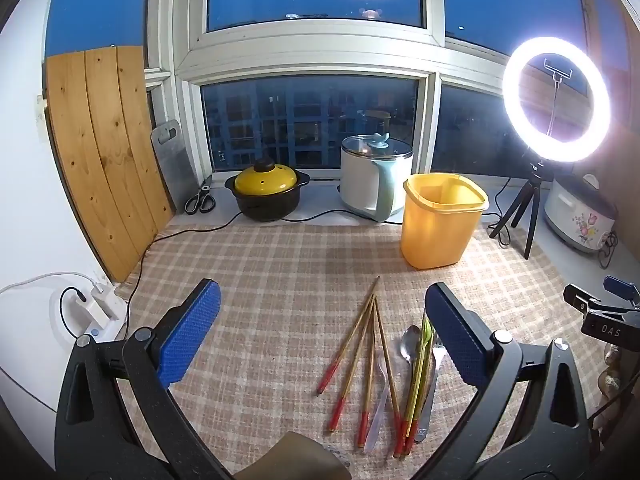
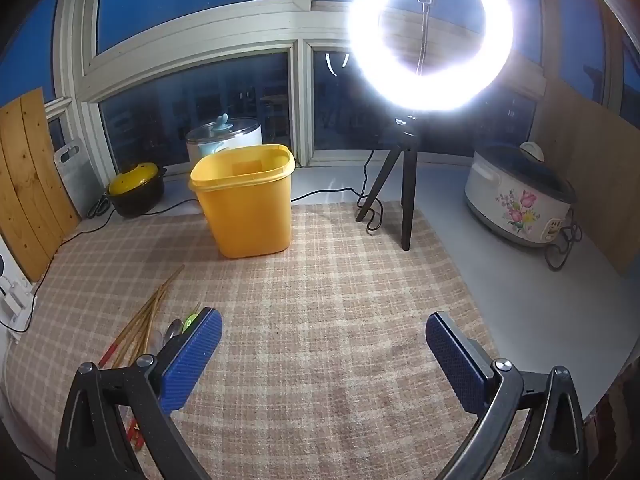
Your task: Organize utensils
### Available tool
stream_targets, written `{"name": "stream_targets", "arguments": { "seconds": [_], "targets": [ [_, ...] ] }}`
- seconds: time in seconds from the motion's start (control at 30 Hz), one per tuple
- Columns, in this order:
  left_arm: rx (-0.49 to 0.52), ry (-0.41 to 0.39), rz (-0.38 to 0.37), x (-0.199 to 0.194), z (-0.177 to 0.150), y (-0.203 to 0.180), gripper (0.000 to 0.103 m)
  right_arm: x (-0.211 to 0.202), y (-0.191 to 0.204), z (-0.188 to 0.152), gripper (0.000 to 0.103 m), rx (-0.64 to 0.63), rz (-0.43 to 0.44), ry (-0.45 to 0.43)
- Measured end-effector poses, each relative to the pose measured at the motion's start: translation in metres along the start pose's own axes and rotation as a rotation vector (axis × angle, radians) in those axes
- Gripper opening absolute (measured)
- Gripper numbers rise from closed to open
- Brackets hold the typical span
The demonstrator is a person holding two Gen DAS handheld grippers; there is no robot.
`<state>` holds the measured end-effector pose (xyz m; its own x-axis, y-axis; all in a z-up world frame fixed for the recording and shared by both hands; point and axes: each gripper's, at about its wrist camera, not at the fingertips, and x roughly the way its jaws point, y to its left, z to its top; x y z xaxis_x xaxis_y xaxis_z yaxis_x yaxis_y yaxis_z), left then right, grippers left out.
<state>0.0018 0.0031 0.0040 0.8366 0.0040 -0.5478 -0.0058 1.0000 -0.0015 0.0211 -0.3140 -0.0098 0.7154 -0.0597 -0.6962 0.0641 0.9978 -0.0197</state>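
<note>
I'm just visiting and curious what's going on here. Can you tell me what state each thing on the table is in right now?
Left gripper: open, holding nothing.
Right gripper: open, holding nothing.
Yellow bin: upright, no lid, looks empty.
Chopsticks: lying loose on the checked cloth.
Metal spoon: lying flat among the chopsticks.
Clay pot: yellow lid on.
White cooker: glass lid on.
Ring light: switched on.
Floral cooker: lid closed.

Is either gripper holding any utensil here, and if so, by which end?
Nothing is held. Left gripper and right gripper are both open; the utensils lie on the cloth.
</note>
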Motion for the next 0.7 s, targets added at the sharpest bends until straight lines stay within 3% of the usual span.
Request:
{"name": "stream_targets", "arguments": {
  "seconds": [0.7],
  "targets": [
    [0.000, -0.008, 0.003, -0.0020, 0.0036, -0.0008, 0.103, 0.0017, -0.0012, -0.0027, 0.103, 0.011, 0.006, 0.008]
  ]
}}
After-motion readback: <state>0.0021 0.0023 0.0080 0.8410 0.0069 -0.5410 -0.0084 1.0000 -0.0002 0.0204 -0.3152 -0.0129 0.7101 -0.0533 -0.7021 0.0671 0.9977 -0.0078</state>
